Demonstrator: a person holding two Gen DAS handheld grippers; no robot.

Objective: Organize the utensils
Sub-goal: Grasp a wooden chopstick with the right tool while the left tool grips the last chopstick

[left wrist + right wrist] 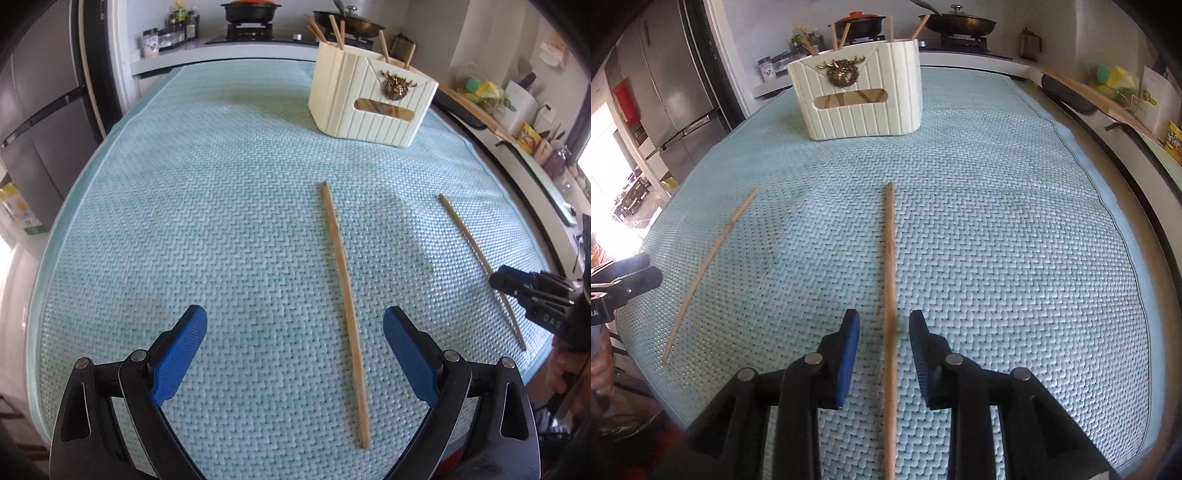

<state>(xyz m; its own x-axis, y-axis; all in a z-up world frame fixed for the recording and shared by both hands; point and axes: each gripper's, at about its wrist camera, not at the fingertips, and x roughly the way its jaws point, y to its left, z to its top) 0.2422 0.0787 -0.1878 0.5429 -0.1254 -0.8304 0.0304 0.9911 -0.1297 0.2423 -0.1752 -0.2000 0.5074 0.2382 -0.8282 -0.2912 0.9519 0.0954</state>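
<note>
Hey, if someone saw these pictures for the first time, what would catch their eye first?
Two bare wooden chopsticks lie apart on the pale green woven mat: one between the right gripper's open blue pads, the other near the open left gripper. Behind them stands a cream ribbed holder already holding chopsticks.

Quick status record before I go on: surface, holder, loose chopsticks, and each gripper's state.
surface: pale green woven mat
holder: cream ribbed box at the far end of the mat, upright, several chopsticks already standing in it
loose chopsticks: two, flat on the mat, apart
left chopstick: lies between the open jaws of the left gripper, nearer its right finger, pads clear
right chopstick: runs between the fingers of the right gripper, pads not pressing on it
left gripper state: open wide
right gripper state: open narrowly
</note>
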